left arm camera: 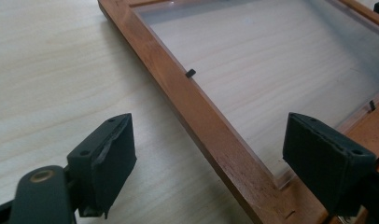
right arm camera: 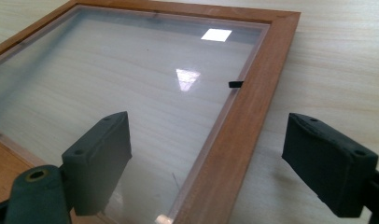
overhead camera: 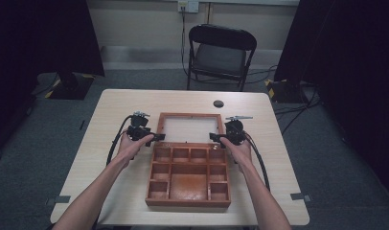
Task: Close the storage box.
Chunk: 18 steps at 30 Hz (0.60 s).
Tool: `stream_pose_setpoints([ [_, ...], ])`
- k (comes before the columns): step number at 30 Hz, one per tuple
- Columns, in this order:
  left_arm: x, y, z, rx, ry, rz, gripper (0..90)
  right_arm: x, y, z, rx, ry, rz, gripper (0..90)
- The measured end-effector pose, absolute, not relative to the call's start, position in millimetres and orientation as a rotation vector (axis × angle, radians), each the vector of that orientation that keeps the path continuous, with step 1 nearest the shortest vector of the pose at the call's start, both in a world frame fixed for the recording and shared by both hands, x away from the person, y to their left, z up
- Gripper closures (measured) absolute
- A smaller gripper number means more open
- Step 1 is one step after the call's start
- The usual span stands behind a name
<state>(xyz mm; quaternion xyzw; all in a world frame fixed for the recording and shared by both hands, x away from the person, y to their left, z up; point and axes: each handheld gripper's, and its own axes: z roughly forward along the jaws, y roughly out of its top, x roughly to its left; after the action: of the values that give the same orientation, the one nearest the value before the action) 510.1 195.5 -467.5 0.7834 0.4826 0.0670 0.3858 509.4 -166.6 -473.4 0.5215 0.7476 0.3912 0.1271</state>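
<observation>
A brown wooden box point(overhead camera: 188, 176) with several compartments lies open at the table's middle. Its glass-paned lid point(overhead camera: 189, 128) lies flat behind it, hinged to the box. My left gripper point(overhead camera: 157, 137) is at the lid's left rail, near the hinge. Its jaws stand open on either side of that rail point(left arm camera: 211, 135), touching nothing. My right gripper point(overhead camera: 213, 137) mirrors it at the lid's right rail point(right arm camera: 234, 140), open, with the rail between its jaws. The glass pane point(right arm camera: 131, 88) reflects ceiling lights.
The light wooden table point(overhead camera: 111, 115) has a round dark cable port point(overhead camera: 218, 103) behind the lid. A black folding chair point(overhead camera: 220, 53) stands beyond the far edge. Cables trail from both grippers along the forearms.
</observation>
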Motion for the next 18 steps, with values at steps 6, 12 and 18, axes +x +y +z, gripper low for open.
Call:
stream_pose_setpoints([
  [6,508,185,-470,1.976,1.224,0.178,15.7,509,-160,-475,1.516,2.197,1.167,13.5],
  [12,511,183,-474,1.964,1.229,0.171,10.6,512,-160,-479,1.584,2.19,1.199,11.1],
  [18,516,186,-480,1.946,1.25,0.134,2.8,515,-162,-481,1.607,2.199,1.217,8.9],
])
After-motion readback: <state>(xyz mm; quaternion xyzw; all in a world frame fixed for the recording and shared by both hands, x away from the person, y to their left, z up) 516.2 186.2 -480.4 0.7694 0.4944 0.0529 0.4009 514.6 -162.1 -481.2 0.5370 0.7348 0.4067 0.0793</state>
